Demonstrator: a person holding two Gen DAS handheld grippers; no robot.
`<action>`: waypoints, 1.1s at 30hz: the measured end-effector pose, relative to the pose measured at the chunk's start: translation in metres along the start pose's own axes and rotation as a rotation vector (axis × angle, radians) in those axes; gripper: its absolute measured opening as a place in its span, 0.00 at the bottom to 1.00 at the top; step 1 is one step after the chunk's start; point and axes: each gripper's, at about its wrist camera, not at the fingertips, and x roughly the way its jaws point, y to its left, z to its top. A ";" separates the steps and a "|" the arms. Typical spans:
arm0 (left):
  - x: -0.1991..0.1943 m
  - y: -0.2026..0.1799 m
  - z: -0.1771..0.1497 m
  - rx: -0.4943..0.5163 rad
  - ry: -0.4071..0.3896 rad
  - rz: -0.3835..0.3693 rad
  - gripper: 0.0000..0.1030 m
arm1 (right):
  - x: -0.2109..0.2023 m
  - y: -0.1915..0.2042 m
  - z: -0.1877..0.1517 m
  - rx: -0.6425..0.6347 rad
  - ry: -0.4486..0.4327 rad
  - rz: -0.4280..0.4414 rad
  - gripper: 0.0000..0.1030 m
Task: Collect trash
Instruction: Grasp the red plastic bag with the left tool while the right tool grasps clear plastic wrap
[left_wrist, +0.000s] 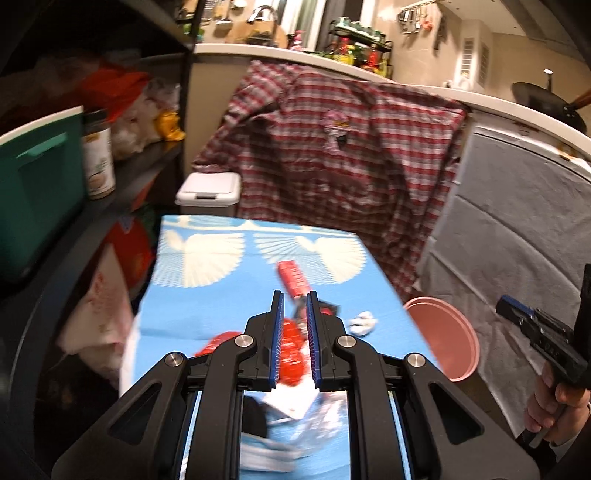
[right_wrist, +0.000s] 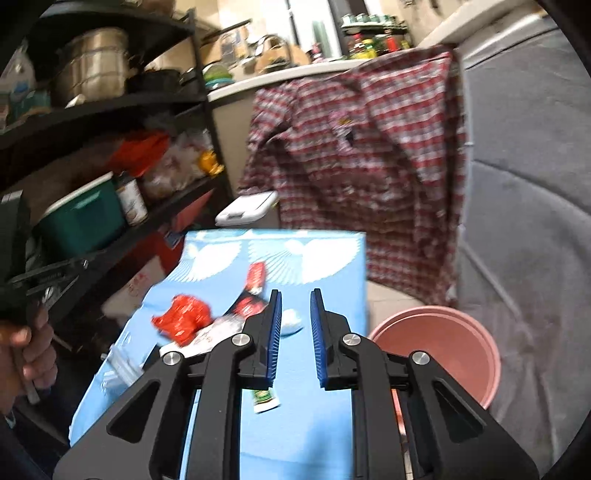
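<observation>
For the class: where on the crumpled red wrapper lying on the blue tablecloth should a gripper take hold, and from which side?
Probably from above, pinching a raised crease near the middle of the crumpled red wrapper. It lies low on the blue tablecloth, so its edges offer little to grip, and other litter touches its right side.

We see the trash strewn over the blue table (right_wrist: 325, 424): a crumpled red wrapper (right_wrist: 183, 319), a long red packet (right_wrist: 255, 277) lying flat beyond it, a white paper wad (right_wrist: 290, 319) near the middle, with a pink bucket (right_wrist: 443, 350) standing beside.
</observation>
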 end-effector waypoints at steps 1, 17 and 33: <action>0.002 0.008 -0.001 -0.009 0.006 0.009 0.12 | 0.005 0.007 -0.003 -0.004 0.011 0.010 0.16; 0.067 0.043 -0.016 -0.069 0.136 -0.015 0.12 | 0.086 0.063 -0.046 -0.078 0.171 0.112 0.21; 0.131 0.030 -0.028 -0.044 0.271 -0.048 0.43 | 0.137 0.071 -0.072 -0.142 0.325 0.160 0.44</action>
